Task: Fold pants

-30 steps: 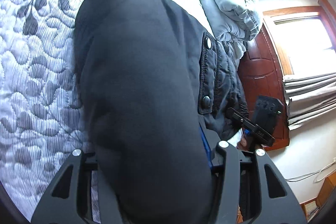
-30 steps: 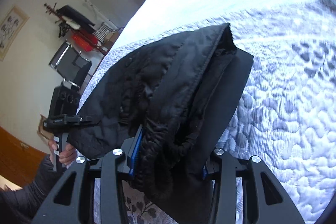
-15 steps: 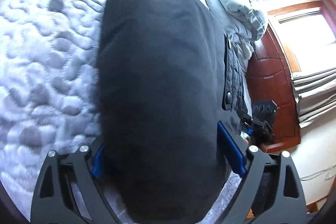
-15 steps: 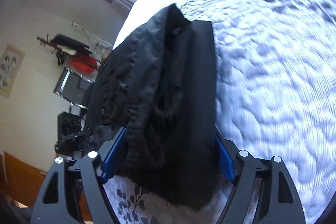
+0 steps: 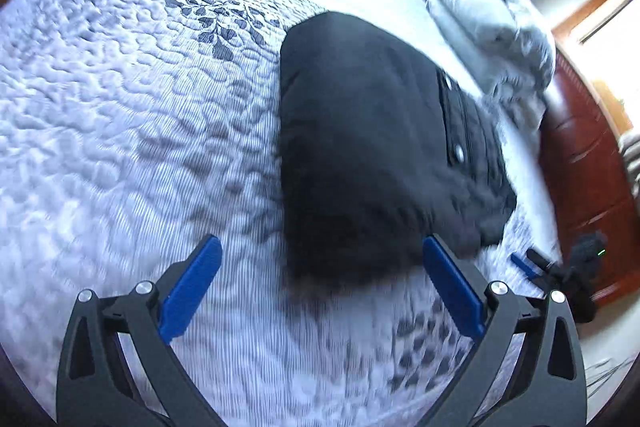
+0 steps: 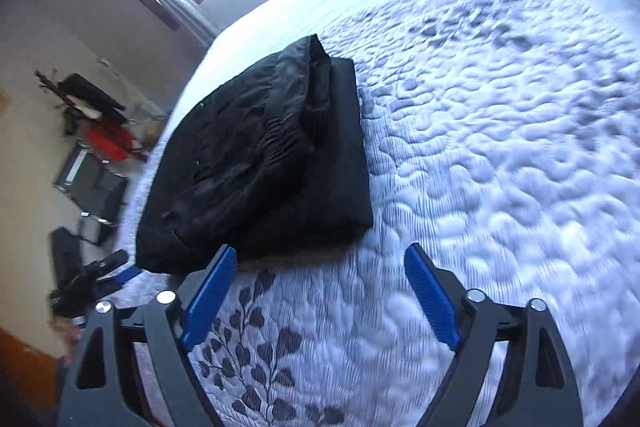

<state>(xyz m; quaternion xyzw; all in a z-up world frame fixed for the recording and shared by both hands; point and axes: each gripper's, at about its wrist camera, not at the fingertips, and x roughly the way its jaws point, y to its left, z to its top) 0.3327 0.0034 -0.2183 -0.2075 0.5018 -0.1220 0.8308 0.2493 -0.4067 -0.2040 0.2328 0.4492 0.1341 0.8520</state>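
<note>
The black pants [image 5: 360, 155] lie folded in a thick bundle on the white quilted bed [image 5: 120, 107]. They also show in the right wrist view [image 6: 260, 163], with the elastic waistband side on top. My left gripper [image 5: 320, 267] is open and empty, its blue pads just short of the bundle's near edge. My right gripper [image 6: 320, 275] is open and empty, near the bundle's near corner. The other gripper shows small at the bed's edge in the left wrist view [image 5: 560, 267] and in the right wrist view [image 6: 88, 279].
A crumpled pale duvet [image 5: 492, 27] lies at the head of the bed. A dark wooden bed frame [image 5: 592, 167] borders it. Beside the bed stand a black chair [image 6: 92, 183] and a rack with red and black items [image 6: 100, 123].
Both grippers opened and let go of the pants. Both pulled back from the bundle, which now rests on the bed.
</note>
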